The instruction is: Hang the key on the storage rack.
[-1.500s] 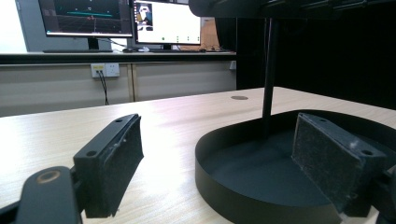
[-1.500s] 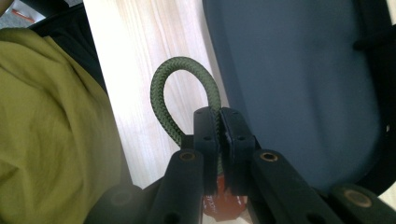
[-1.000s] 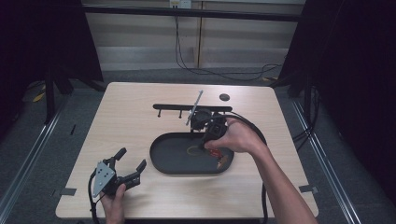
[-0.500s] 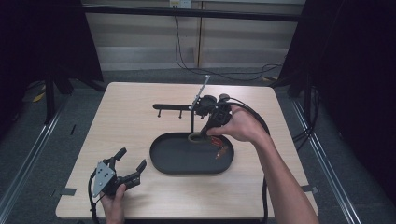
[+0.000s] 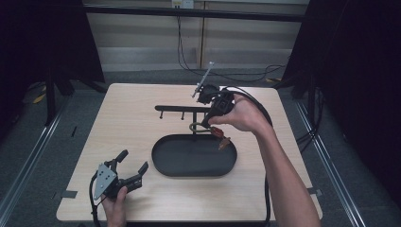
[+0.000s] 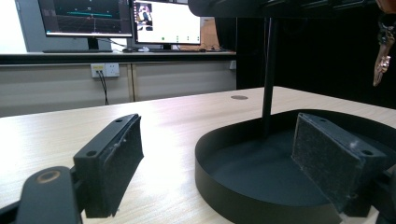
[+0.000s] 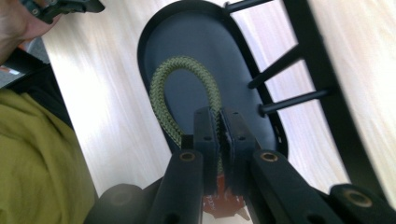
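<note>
Resting near the tabletop (image 5: 123,118) edge, the left gripper (image 5: 124,174) sits with jaws spread and empty, the black tray (image 5: 163,158) just beyond its right jaw. Farther off, the right gripper (image 7: 218,122) is clamped on a green cord loop (image 7: 163,93) with a reddish tag (image 5: 220,137) hanging below, beside the rack's pegs (image 7: 285,100). Judging by this, the loop should be kept open and level with one peg. Since half a second ago, the right gripper has lifted and shifted toward the rack (image 5: 182,109).
</note>
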Demonstrator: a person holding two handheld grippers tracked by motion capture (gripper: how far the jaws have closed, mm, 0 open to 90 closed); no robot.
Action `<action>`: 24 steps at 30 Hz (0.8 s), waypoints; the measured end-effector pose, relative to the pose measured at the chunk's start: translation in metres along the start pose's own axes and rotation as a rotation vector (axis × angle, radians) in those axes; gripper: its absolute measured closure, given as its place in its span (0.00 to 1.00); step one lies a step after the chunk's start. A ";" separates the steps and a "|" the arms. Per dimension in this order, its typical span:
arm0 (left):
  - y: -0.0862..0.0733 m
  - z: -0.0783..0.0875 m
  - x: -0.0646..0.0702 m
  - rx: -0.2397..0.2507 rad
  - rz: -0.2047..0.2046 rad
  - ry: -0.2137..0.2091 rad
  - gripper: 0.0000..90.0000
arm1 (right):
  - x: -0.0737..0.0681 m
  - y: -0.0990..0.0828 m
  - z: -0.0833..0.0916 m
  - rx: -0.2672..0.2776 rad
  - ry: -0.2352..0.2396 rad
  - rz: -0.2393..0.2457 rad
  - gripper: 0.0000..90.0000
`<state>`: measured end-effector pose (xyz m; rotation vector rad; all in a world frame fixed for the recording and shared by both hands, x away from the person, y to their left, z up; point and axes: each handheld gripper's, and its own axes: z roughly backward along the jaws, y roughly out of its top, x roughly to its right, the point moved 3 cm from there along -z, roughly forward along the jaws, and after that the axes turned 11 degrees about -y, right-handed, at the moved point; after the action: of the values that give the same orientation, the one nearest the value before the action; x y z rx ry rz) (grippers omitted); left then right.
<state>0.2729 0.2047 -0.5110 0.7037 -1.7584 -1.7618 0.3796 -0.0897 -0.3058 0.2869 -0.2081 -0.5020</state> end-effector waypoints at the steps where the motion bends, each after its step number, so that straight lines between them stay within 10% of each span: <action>1: 0.000 0.000 0.000 0.000 0.000 0.000 0.18 | 0.001 0.000 0.001 0.004 -0.004 -0.003 0.95; 24: 0.000 0.000 0.000 0.004 -0.001 -0.002 0.18 | 0.029 0.008 -0.015 -0.022 -0.058 -0.062 0.95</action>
<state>0.2728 0.2046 -0.5110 0.7048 -1.7640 -1.7602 0.4122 -0.0942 -0.3141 0.2579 -0.2508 -0.5744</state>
